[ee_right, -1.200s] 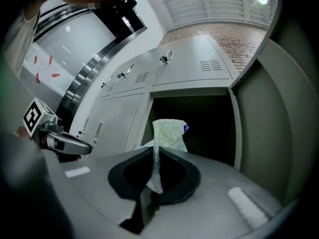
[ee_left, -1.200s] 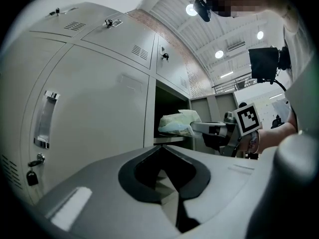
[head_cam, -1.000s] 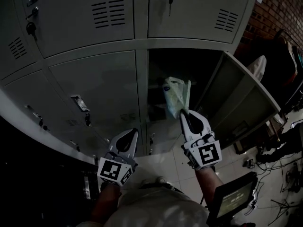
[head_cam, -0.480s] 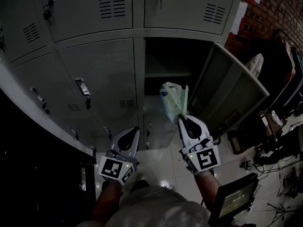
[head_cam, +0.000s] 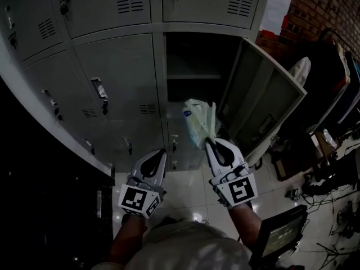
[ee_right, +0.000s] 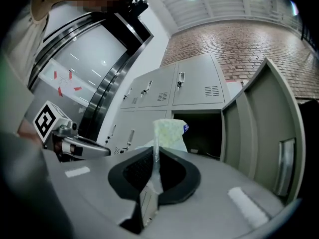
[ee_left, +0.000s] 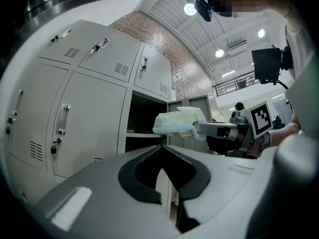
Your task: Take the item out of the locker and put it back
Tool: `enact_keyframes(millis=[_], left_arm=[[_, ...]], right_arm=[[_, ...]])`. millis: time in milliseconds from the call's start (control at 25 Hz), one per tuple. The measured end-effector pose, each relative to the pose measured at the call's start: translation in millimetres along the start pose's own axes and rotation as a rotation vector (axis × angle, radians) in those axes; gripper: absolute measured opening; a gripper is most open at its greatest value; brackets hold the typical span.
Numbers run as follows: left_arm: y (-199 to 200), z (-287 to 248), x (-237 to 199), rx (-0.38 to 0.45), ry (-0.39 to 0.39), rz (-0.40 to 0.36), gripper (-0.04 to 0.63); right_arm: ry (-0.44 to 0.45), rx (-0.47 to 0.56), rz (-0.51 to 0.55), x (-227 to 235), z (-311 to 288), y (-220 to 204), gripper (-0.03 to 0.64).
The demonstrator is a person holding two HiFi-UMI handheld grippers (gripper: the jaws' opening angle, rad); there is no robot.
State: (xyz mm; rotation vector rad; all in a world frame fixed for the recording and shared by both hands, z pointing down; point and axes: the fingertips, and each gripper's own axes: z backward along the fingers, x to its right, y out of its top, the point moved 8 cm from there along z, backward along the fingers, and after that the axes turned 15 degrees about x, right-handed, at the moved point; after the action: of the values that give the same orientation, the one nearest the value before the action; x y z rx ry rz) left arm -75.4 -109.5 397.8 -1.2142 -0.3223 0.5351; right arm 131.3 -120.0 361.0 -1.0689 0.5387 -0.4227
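Nearest to us, the white left gripper [head_cam: 161,152] hangs below and to the left of the open grey metal locker compartment [head_cam: 194,58]. Its jaws are pressed together with nothing between them. Beside it, the white right gripper [head_cam: 207,143] points up towards that compartment's mouth, and its jaws pinch the thin neck of a crumpled pale green plastic bag [head_cam: 199,122]. The bag is outside the compartment, in the air just in front of its lower edge, with its bulk standing up from the jaw tips. Behind the bag we see the compartment's dark inside, crossed by a grey shelf [head_cam: 194,76]. The compartment's grey metal door [head_cam: 264,103] stands swung wide to its right. Farther right of the compartment rises a red brick wall [head_cam: 329,7].
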Motion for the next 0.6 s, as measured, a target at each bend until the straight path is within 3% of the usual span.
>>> enact_keyframes(millis=[600], left_arm=[[12, 2, -19, 0.03, -0.001, -0.001, 0.005]], right_arm=[[-0.023, 0.004, 0.01, -9, -12, 2, 0.005]])
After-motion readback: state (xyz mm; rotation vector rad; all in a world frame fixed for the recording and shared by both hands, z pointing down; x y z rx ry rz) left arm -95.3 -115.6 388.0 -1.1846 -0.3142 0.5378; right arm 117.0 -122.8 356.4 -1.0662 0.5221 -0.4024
